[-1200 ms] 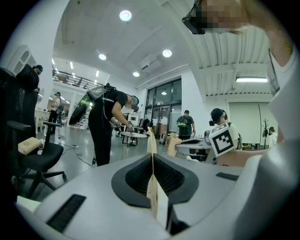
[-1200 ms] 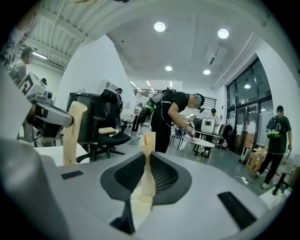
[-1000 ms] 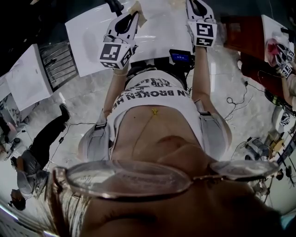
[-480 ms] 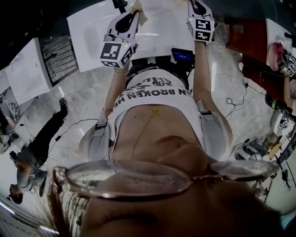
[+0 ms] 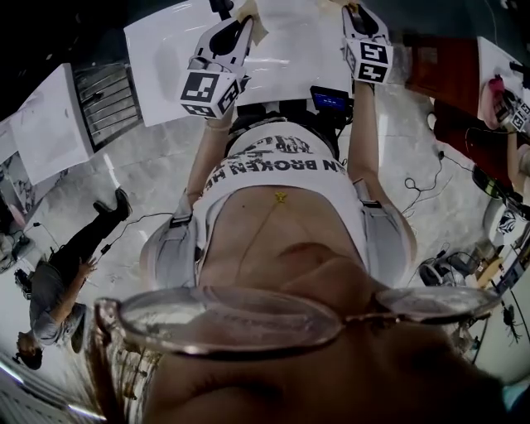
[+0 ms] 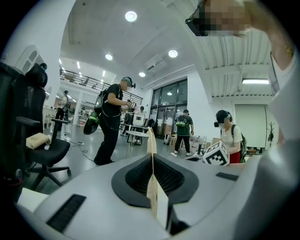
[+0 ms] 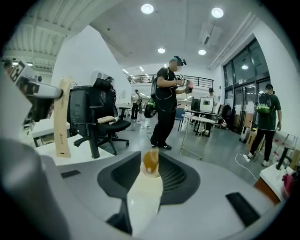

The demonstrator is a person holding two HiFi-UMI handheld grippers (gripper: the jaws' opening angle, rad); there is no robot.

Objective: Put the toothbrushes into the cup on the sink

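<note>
Toothbrushes are seen in both grippers, raised before a white surface [image 5: 166,58]. A thin beige toothbrush [image 6: 157,204] is clamped in the closed left gripper [image 5: 234,33]. A white toothbrush [image 7: 143,197] with orange tip stands between the opening jaws of the right gripper [image 5: 358,16].

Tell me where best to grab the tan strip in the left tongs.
Probably the tan strip's long free part, clear of the left tongs clamped near one end. It is thin and flat, so pinch across its broad faces, coming in edge-on.
</note>
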